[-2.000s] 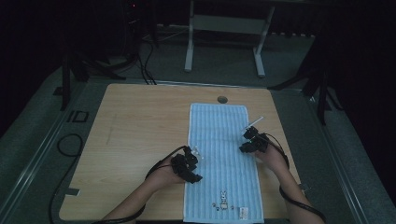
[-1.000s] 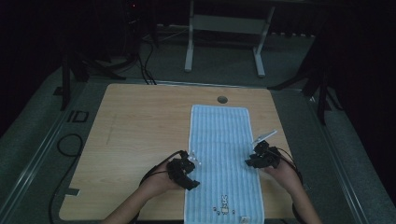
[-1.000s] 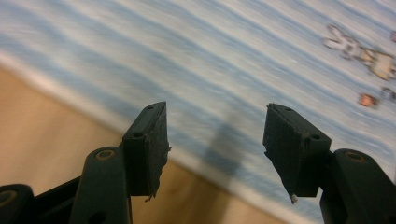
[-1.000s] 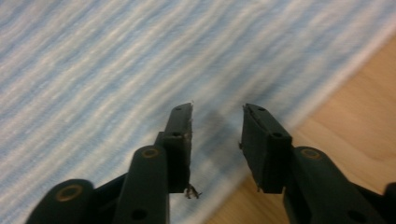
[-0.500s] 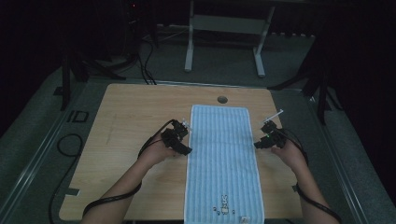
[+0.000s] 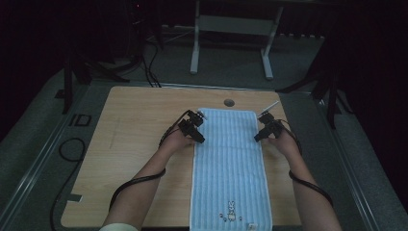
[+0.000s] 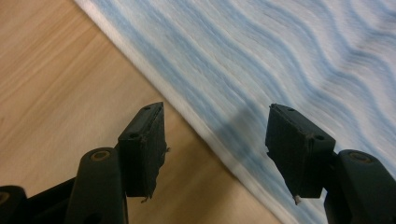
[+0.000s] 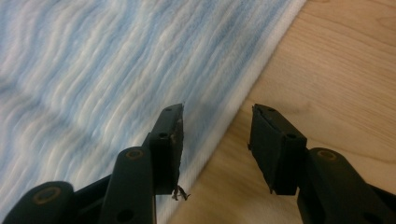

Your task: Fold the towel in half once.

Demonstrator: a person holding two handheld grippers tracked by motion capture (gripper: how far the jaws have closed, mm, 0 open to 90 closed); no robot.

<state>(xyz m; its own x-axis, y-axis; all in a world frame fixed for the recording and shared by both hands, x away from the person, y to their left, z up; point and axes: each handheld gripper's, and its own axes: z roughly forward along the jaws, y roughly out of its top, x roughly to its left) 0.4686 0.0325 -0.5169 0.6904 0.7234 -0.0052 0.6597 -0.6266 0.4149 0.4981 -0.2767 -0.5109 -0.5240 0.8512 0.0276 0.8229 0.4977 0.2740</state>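
Observation:
A long blue-and-white striped towel lies flat on the wooden table, with a small rabbit print near its front end. My left gripper is open at the towel's left edge, toward the far end. In the left gripper view the towel's white hem runs between the two spread jaws of the left gripper. My right gripper is open at the towel's right edge. The right gripper view has the right gripper straddling the towel's edge, nothing held.
A round cable hole sits in the table just beyond the towel. Cables trail from both grippers along the forearms. A metal frame stands on the dark floor behind the table. Bare wood lies to the left.
Both grippers moved from the towel's middle and front part toward its far end, ending at the left and right edges. The towel lies flat as before.

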